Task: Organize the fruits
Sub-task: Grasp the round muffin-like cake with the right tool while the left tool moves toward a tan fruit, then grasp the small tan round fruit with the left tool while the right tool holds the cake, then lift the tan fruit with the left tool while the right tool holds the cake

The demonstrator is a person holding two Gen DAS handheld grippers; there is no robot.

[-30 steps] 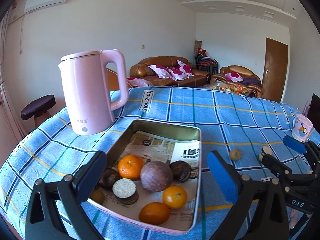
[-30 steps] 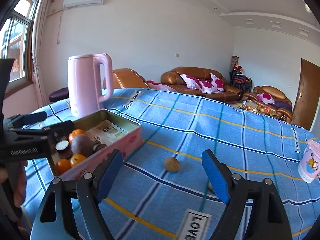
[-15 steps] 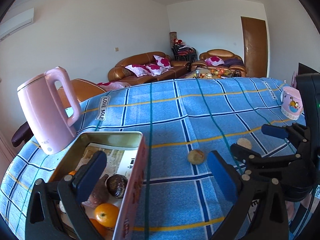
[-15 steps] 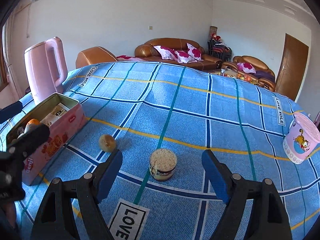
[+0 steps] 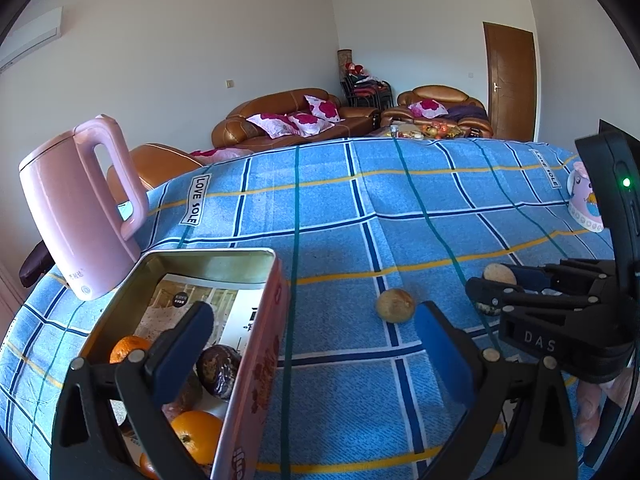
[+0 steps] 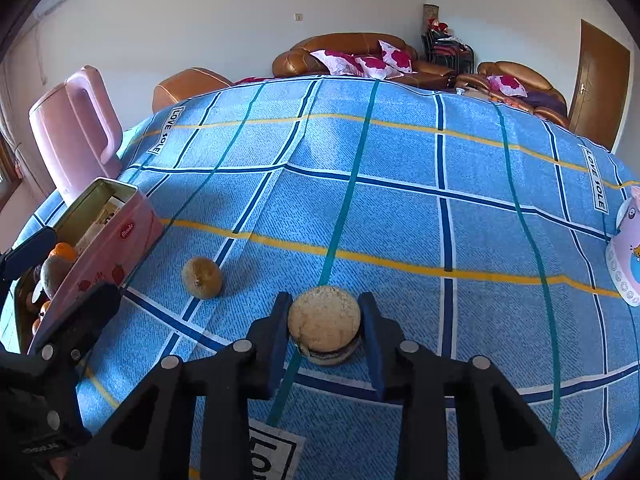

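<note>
Left wrist cam: left gripper jaws wide apart, hanging over the pink tin's rim at 7 o'clock, oranges inside.

Right wrist cam: right gripper clamped on a halved passion fruit on the tablecloth; a tan round fruit sits at 10 o'clock.
</note>
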